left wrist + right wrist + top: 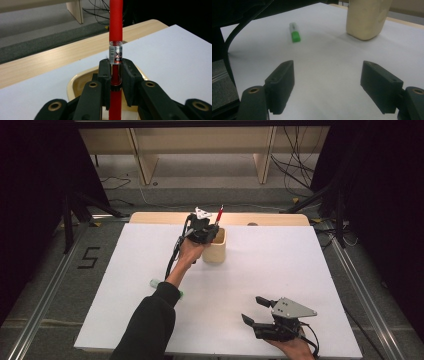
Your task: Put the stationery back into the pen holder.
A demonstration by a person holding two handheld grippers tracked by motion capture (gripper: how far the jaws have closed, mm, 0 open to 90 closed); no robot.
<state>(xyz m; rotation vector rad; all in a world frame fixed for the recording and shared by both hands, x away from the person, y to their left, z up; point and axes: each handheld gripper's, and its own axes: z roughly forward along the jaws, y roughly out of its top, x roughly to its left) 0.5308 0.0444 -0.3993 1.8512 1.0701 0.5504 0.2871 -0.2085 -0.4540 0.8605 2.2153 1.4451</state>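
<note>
A slim red pen with a clear barcoded band [115,53] is clamped between the pads of the left gripper [206,231], its barrel standing upright and rising past the jaw tips in the left gripper view. The pen is held directly over the mouth of a pale beige, rounded cup-shaped holder [216,251], which is seen toward twelve o'clock on the white table sheet [280,265] in the high view; the pen's lower end is hidden by the jaws, so contact with the holder cannot be told. The holder's rim [75,82] is seen just behind the closed pads.

The right gripper [261,312] is held low at about five o'clock on the sheet, well apart from the holder, with its jaws spread wide and nothing between them. In the right gripper view, a short marker with a green cap [294,32] is seen lying flat on the sheet at about eleven o'clock from the open jaws, and the holder [367,20] stands at about one o'clock. In the high view the marker [156,283] is partly covered by the left forearm's dark sleeve [150,325].
</note>
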